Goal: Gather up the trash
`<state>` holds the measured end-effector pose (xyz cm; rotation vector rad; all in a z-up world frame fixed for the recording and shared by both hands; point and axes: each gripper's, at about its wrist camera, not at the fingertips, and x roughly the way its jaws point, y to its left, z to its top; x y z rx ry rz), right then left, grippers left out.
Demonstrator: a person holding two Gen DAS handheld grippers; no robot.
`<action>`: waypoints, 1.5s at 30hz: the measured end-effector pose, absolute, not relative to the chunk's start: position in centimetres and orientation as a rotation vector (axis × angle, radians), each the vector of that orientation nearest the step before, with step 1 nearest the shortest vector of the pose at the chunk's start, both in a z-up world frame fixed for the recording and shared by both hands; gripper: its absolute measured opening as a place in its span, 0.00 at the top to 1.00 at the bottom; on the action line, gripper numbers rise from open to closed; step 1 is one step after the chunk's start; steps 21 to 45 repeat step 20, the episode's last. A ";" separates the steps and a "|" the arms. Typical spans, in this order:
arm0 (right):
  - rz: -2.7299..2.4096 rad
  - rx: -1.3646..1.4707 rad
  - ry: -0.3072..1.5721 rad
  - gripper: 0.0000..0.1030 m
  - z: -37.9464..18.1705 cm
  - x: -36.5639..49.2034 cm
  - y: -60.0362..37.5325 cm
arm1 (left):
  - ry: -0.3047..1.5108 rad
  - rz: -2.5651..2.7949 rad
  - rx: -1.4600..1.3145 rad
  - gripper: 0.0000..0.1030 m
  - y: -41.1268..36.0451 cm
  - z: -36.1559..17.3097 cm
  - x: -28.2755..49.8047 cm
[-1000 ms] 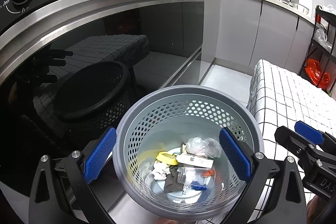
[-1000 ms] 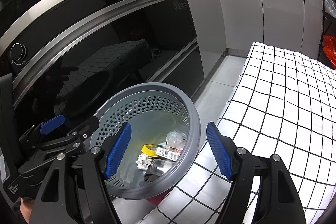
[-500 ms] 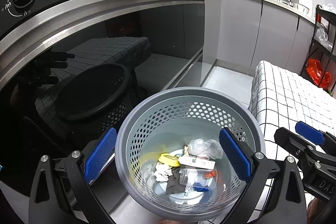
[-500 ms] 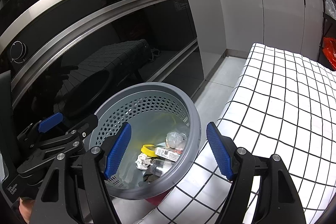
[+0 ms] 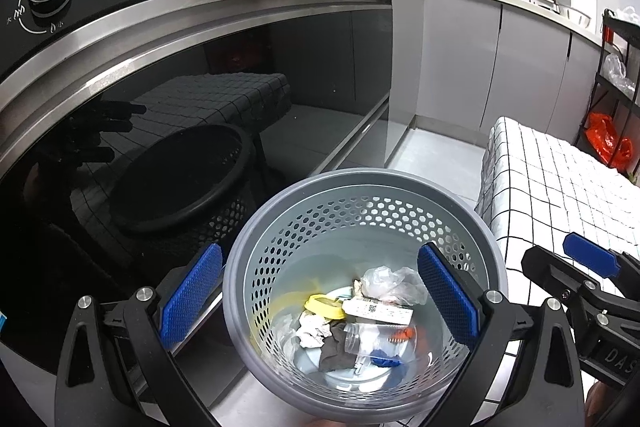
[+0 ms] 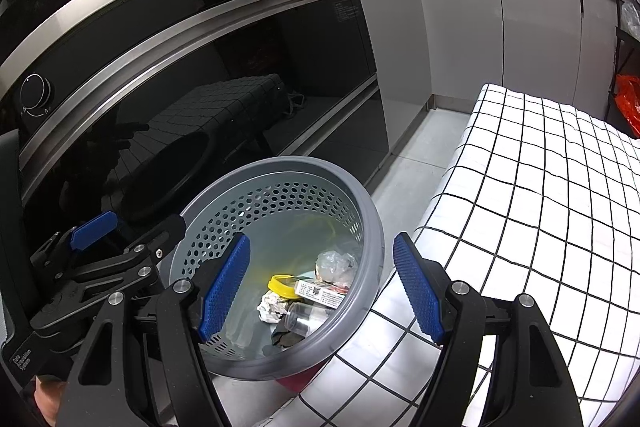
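Bin: grey perforated bin point(image 5: 362, 187) on the floor, beside the checked cloth point(image 6: 540, 187).
Trash: several pieces (wrappers, yellow lid) point(image 5: 360, 315) already inside — collecting looks nearly done.
Grippers: left gripper point(image 5: 320, 303) and right gripper point(image 6: 320, 283) — both spread, empty.
Left: no stray trash visible.

Both my wrist feeds are evenly lit by cool indoor light from overhead, bright enough to read detail without strain. The strongest exposure sits to my right, where the checked cloth point(image 6: 540, 187) nearly washes out to white. The glossy black oven front point(image 5: 192, 99) to my left acts as a dark mirror, reflecting the cloth and the bin, and its steel trim point(image 5: 200, 19) carries a soft streak of glare. Inside the grey bin point(image 5: 360, 187) ahead, shadows are faint and diffuse. Focus is sharp at centre; straight lines bow heavily toward the black circular vignette at the edges.
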<state>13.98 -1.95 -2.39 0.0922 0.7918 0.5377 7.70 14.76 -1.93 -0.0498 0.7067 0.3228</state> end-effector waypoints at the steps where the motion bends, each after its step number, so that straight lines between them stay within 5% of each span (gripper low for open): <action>1: 0.538 0.092 0.792 0.31 -2.4 14.0 -2.0 | 0.705 0.322 -0.049 0.06 14.8 -1.9 7.7; 45: 0.536 0.091 0.791 0.31 -2.4 13.9 -1.8 | 0.706 0.320 -0.055 0.06 14.9 -1.9 7.7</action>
